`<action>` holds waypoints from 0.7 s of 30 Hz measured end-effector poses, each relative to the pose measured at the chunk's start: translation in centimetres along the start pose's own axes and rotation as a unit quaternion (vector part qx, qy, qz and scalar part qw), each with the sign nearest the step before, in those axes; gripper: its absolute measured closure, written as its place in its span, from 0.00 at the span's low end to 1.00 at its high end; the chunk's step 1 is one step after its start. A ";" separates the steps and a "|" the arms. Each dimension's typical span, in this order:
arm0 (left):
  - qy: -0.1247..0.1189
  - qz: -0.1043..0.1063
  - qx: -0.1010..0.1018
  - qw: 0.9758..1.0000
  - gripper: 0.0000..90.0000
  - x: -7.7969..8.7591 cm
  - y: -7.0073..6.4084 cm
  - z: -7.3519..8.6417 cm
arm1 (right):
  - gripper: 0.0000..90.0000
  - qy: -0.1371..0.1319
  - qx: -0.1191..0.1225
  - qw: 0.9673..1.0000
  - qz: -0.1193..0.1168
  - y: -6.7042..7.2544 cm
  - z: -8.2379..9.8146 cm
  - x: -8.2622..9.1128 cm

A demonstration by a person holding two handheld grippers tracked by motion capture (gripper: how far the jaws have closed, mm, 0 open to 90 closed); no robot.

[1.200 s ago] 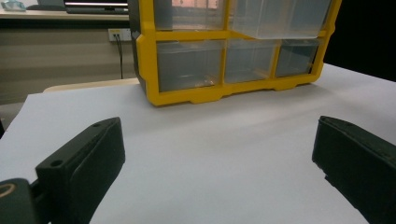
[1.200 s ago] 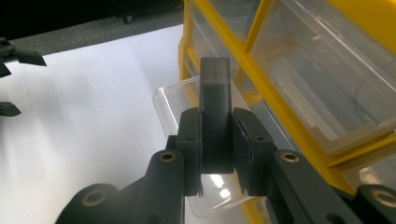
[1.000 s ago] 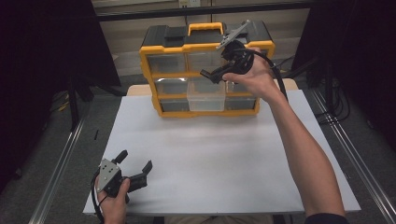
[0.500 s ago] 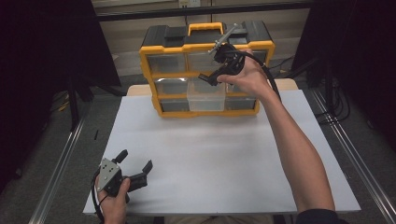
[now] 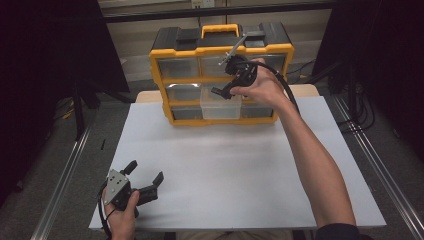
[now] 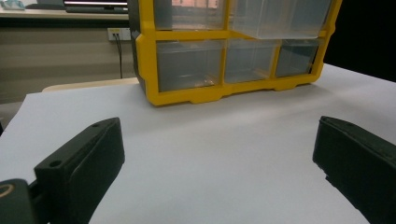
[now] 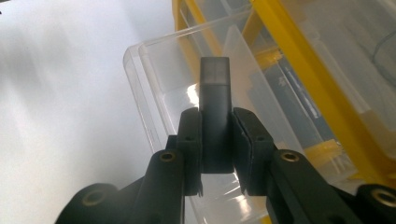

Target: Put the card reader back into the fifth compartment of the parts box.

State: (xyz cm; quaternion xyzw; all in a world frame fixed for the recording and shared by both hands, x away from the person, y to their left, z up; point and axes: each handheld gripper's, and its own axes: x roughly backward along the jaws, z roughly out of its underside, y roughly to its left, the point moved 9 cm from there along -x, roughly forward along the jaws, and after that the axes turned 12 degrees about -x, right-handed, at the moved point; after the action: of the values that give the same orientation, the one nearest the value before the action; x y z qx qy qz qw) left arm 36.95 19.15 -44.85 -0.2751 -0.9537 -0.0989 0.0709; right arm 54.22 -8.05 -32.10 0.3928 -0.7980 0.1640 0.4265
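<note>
Standing at the far edge of the white worktop [image 5: 240, 165], the yellow organiser [image 5: 222, 75] carried rows of clear drawers, and one drawer [image 5: 220, 102] in its middle row was pulled out toward the person. The right arm reached across to it, while the left hand [image 5: 120, 215] rested at the near left corner, well apart from the cabinet. The left tongs [image 5: 145, 172] were released, jaws spread wide over bare worktop. The right tongs [image 7: 217, 130] were clenched on a small dark block [image 7: 215, 112], gripping its lower half so that its long axis ran straight out along the jaws. In the right gripper view the block's free end pointed into the open drawer [image 7: 154, 93], just over the clear front wall, with the drawer's floor lying beyond and below it. Judging from that, the right hand was the one placed to act: the block probably needed only to go a little lower past the rim before the jaws let go.
</note>
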 end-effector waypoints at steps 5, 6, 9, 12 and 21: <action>0.002 0.001 -0.002 1.000 0.03 0.0 0.0 0.0 | 0.82 0.007 -0.002 1.000 0.002 -0.2 0.2 -0.4; 0.002 0.001 -0.002 1.000 0.03 0.0 0.0 0.1 | 0.82 0.007 -0.002 1.000 0.001 -0.2 0.3 -0.5; 0.003 0.001 -0.004 1.000 0.03 0.0 0.0 0.1 | 0.82 0.011 -0.001 1.000 0.003 -0.4 0.4 -0.6; 0.004 0.001 -0.002 1.000 0.03 0.0 0.0 0.1 | 0.82 0.014 0.001 1.000 0.004 -0.5 0.5 -0.7; 0.004 0.001 -0.003 1.000 0.03 0.0 0.0 0.1 | 0.79 0.012 -0.001 1.000 0.010 -0.7 0.5 -1.2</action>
State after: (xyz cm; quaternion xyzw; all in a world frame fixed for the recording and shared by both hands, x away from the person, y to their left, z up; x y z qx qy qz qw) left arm 36.97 19.17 -44.98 -0.2761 -0.9528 -0.1028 0.0736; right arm 54.89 -8.21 -33.41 0.3827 -0.7969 0.1723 0.4346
